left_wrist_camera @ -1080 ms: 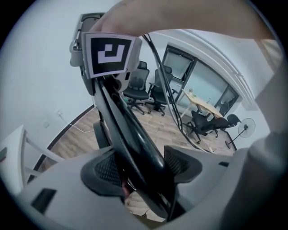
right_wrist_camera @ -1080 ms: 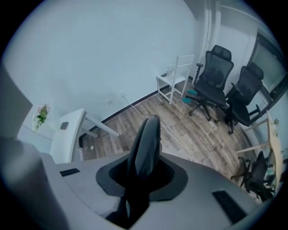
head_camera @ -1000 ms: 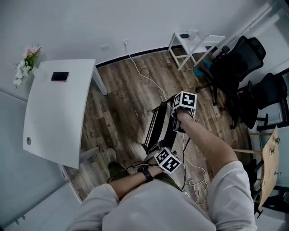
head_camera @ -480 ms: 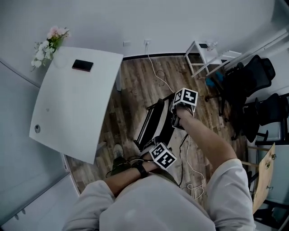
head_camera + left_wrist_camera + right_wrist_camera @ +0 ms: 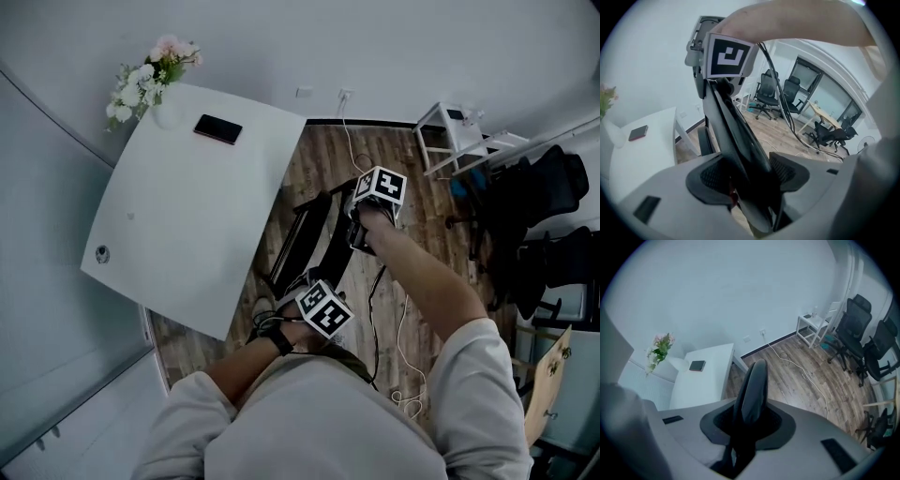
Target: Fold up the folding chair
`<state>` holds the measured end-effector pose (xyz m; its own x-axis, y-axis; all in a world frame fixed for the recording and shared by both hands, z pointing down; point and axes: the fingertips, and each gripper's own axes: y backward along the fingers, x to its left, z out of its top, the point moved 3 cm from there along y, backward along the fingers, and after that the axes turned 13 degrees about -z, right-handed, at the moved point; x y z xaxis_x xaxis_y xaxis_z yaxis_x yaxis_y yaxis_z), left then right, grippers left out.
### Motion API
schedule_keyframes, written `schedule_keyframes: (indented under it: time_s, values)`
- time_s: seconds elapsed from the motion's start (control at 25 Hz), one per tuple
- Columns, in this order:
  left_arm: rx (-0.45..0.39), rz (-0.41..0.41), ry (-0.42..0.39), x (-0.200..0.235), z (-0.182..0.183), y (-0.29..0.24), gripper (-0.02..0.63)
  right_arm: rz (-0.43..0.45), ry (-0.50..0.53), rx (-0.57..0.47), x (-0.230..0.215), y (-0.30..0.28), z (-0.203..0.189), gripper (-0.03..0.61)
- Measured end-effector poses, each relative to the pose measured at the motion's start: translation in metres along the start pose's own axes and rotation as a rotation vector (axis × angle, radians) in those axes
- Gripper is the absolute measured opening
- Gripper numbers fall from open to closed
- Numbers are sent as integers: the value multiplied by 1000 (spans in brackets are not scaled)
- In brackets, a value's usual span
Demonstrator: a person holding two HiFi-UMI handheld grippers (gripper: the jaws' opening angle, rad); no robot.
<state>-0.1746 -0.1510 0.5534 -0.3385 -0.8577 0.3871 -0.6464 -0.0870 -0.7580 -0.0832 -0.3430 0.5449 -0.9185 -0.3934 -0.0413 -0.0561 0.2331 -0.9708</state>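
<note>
The black folding chair [image 5: 309,239] is folded flat and hangs above the wood floor, close to the white table's edge. My left gripper [image 5: 305,284] is shut on the near part of its frame; in the left gripper view the dark frame [image 5: 736,131] fills the gap between the pads of my left gripper [image 5: 745,176]. My right gripper [image 5: 357,230] is shut on the chair's far top edge. In the right gripper view the rounded black edge [image 5: 752,385] stands up out of my right gripper [image 5: 747,420]. The chair's lower legs are hidden under my arms.
A white table [image 5: 187,206] with a phone [image 5: 217,128] and a vase of flowers [image 5: 150,75] stands left of the chair. Black office chairs [image 5: 544,202] and a small white side table [image 5: 459,131] are at the right. White cable [image 5: 403,328] trails on the floor.
Both grippers and the folded chair have travelled across the room together; the white table now lies right beside the chair. Both grips look unchanged.
</note>
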Motion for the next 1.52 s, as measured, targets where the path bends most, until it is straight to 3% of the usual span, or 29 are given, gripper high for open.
schedule_keyframes:
  time_s: [0.52, 1.0, 1.24, 1.52]
  values:
    - [-42, 5, 75, 86, -37, 58, 265, 2, 79, 22, 120, -22, 15, 86]
    - [-100, -39, 131, 124, -29, 66, 264, -15, 76, 27, 142, -44, 40, 92]
    - [-141, -42, 206, 140, -28, 74, 273, 20, 156, 30, 180, -47, 48, 115]
    - [-123, -84, 180, 146, -43, 82, 295, 28, 128, 7, 197, -47, 39, 127]
